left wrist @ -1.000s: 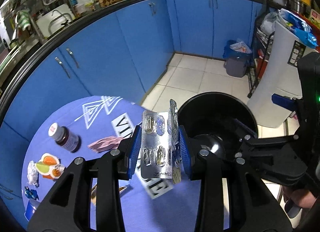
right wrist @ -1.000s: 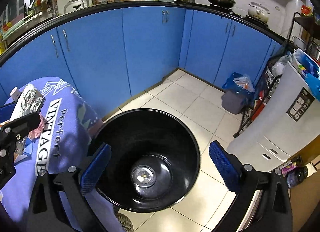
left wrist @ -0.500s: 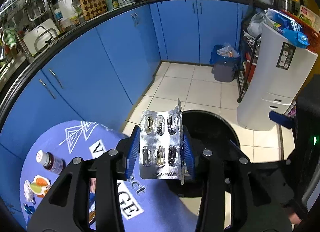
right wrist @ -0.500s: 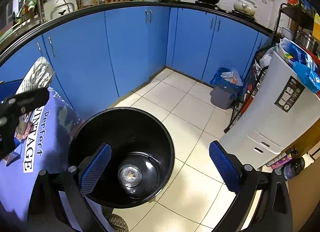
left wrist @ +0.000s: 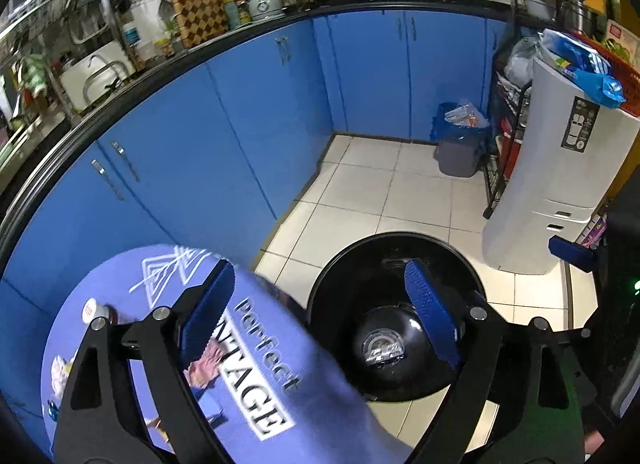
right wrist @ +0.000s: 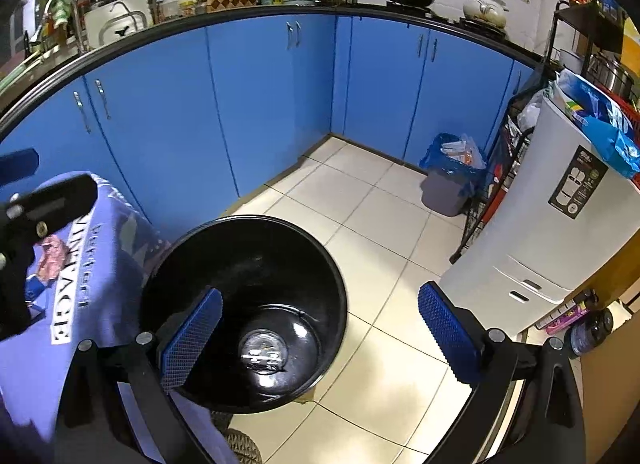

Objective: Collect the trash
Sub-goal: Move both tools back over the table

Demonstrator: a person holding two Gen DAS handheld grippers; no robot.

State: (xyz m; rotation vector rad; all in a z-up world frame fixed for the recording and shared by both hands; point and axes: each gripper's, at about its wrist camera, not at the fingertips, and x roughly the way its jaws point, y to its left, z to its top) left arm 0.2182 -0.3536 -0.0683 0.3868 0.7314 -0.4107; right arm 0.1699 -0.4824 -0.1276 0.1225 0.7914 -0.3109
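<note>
A black round trash bin (left wrist: pixel 352 264) stands on the floor beside the blue-clothed table (left wrist: pixel 260 364). A silver pill blister pack (left wrist: pixel 382 352) lies at the bin's bottom, also in the right wrist view (right wrist: pixel 262 350). My left gripper (left wrist: pixel 320 320) is open and empty over the table edge and bin. My right gripper (right wrist: pixel 316 340) is open and empty above the bin (right wrist: pixel 320 248). A crumpled pink wrapper (left wrist: pixel 204 368), a small brown bottle (left wrist: pixel 94 310) and other wrappers (left wrist: pixel 60 372) lie on the table.
Blue kitchen cabinets (left wrist: pixel 240 123) curve behind. A white appliance (left wrist: pixel 560 183) stands right of the bin, a small grey waste bin (left wrist: pixel 458 143) with a blue bag in the far corner. The floor is tiled.
My left gripper opened and let go of the blister pack, which now lies at the bottom of the black bin. Both views rose slightly.
</note>
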